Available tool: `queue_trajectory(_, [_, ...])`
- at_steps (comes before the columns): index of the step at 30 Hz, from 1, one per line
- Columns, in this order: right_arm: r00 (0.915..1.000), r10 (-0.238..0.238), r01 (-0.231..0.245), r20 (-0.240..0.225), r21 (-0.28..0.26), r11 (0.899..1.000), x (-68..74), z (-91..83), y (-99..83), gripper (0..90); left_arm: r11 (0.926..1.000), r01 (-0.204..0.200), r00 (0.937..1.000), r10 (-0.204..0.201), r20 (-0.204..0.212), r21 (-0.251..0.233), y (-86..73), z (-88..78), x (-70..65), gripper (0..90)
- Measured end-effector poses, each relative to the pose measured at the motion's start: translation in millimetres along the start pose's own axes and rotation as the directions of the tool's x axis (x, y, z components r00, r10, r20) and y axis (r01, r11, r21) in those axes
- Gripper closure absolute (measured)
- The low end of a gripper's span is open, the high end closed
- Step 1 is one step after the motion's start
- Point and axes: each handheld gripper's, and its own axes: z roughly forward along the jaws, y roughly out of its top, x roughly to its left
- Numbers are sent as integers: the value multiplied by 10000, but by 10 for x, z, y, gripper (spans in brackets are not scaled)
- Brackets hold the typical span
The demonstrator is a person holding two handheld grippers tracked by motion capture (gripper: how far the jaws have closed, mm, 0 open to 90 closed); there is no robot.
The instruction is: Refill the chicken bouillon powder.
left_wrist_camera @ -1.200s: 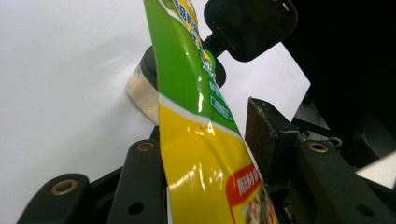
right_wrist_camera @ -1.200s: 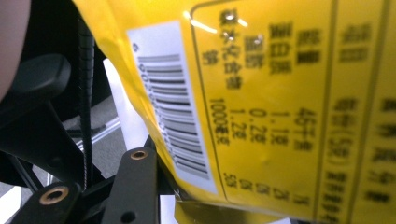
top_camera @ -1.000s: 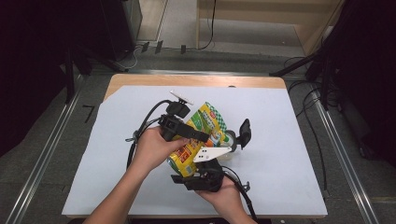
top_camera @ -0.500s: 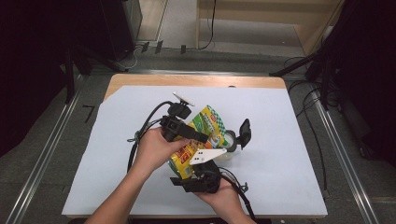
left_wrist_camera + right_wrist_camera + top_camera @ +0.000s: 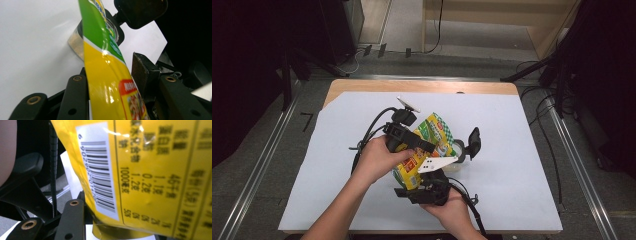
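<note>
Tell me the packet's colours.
The packet is green above, yellow below, with a red label; clearest in the left gripper view.

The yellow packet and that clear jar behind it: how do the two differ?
The packet is soft, opaque foil in yellow and green print; the jar is rigid and see-through. The packet is held up off the table by the left gripper and right gripper; the jar stands on the white sheet, its black lid flipped open.

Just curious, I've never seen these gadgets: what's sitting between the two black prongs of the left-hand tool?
In the left gripper view, the yellow-and-green packet stands edge-on between the prongs of the left tool. Beyond it sits a clear jar with its black lid flipped open.
</note>
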Motion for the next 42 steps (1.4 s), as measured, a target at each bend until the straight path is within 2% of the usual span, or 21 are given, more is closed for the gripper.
queue_trajectory(2, [10000, -58, 58, 1, -65, 10000, -2, -16, 7, 607, 10000, -45, 10000, 44, -84, -40, 1, -11, -23, 590])
queue_trajectory(4, [9999, -129, 129, -13, -120, 9998, 8, -21, 10, 606, 9994, 354, 9992, -354, -195, 27, 11, -24, -31, 620])
queue_trajectory(6, [9997, -257, 257, 5, -126, 9996, 22, -19, 16, 602, 9983, 553, 9981, -549, -262, 164, 21, -30, -26, 636])
queue_trajectory(13, [9971, -659, 659, 384, -5, 9978, 50, -12, 29, 588, 9985, 537, 9980, -535, -349, 57, 29, -48, -39, 663])
queue_trajectory(17, [9911, -1085, 1068, 773, 253, 9940, 82, 15, 25, 572, 9984, 560, 9974, -557, -451, 67, 30, -40, -52, 673])
queue_trajectory(21, [9880, -1222, 1195, 944, 344, 9922, 96, 31, 20, 569, 9984, 571, 9971, -568, -505, 54, 34, -37, -57, 678])
queue_trajectory(25, [9773, -1662, 1593, 1315, 612, 9853, 122, 51, 16, 583, 9980, 619, 9961, -612, -629, 93, 46, -31, -73, 680])
queue_trajectory(33, [9845, -1442, 1412, 998, 364, 9893, 137, 29, 66, 609, 9960, 820, 9952, -799, -571, 349, 119, -77, -76, 684])
queue_trajectory(37, [9880, -1288, 1255, 854, 426, 9912, 122, 19, 111, 609, 9948, 929, 9934, -897, -715, 425, 153, -87, -71, 683])
queue_trajectory(42, [9917, -1149, 1140, 573, 187, 9933, 96, 34, 112, 621, 9943, 960, 9939, -933, -586, 463, 155, -89, -33, 684])
